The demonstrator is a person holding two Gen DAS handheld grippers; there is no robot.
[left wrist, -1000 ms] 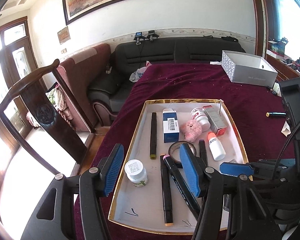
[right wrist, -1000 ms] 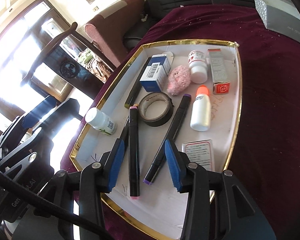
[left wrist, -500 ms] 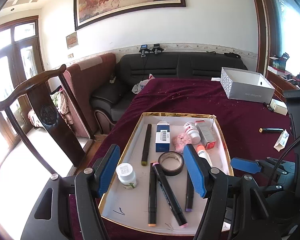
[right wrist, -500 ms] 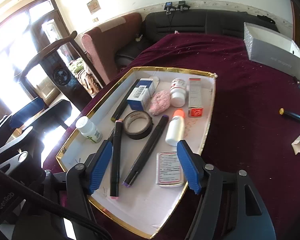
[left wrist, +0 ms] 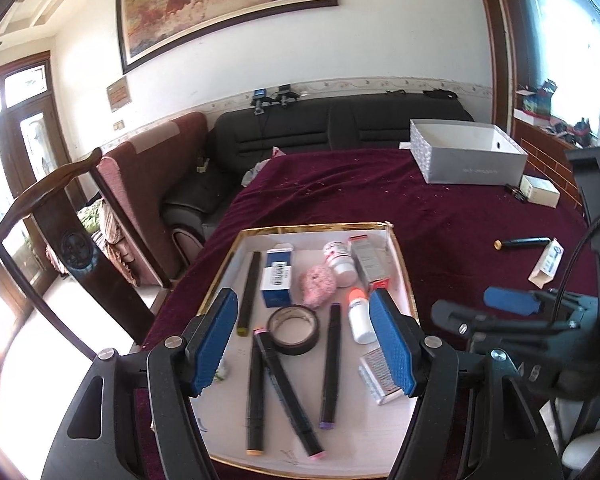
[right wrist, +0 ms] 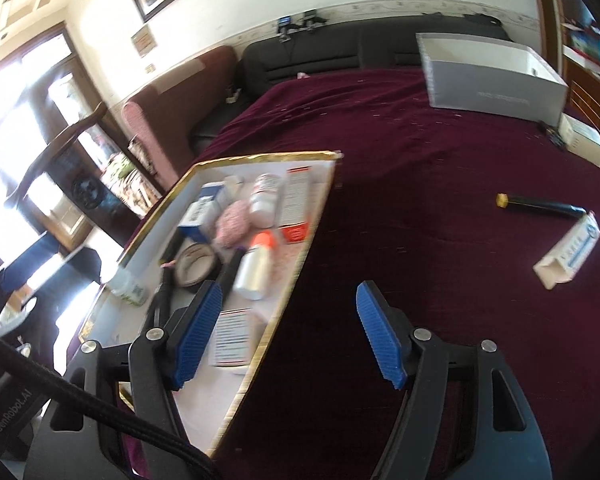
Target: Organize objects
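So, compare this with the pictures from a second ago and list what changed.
Both tongs pulled back from the gold-rimmed white tray. The right tongs swung right, over the bare maroon tablecloth, and opened wider, empty. The left tongs are opening, with nothing gripped. Nothing was picked up or released. The black markers, roll of black tape and bottles lie unchanged in the tray.

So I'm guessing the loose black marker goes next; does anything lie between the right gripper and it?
Nothing visible: only bare burgundy cloth lies between the right gripper, whose jaws are apart and empty, and the black marker; the small white carton sits just beside it.
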